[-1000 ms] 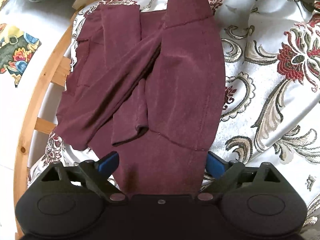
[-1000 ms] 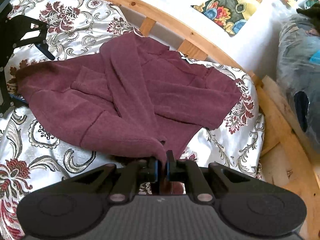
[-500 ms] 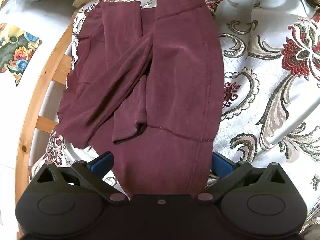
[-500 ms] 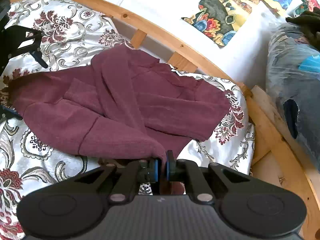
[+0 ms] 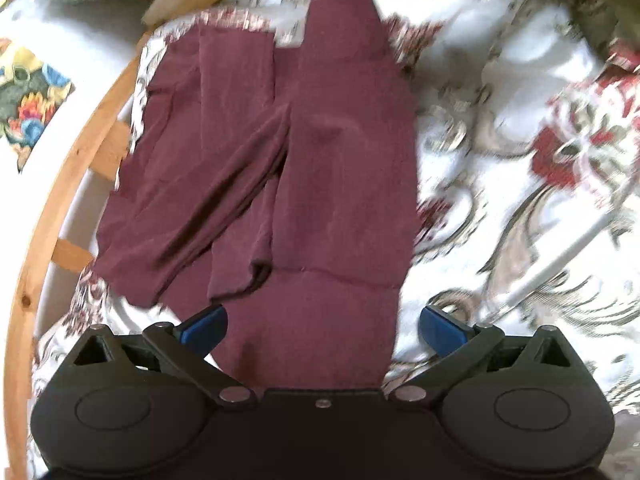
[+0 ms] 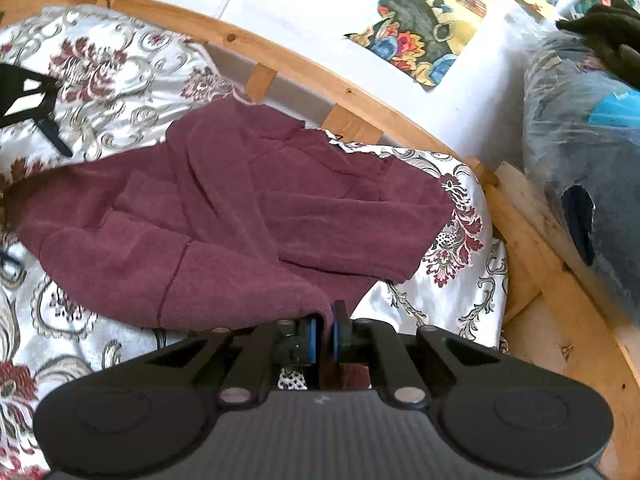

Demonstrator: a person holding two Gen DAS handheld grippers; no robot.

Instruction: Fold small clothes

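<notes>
Broadly, a floral bedspread (image 5: 520, 92) fills both views inside a wooden bed frame (image 6: 304, 66), and the maroon garment (image 6: 224, 224) lies spread across it, sleeves folded inward. At 6 o'clock in the right wrist view, the right gripper (image 6: 325, 330) is clamped on a pinch of the garment's edge. At 6 o'clock in the left wrist view, the left gripper (image 5: 320, 324) stands wide apart, its blue pads (image 5: 202, 324) flanking the garment's near end without pressing it.

Floral bedspread (image 5: 500, 128) on wooden bed frame (image 6: 320, 76) (colourful pictures (image 6: 420, 28) behind)
</notes>
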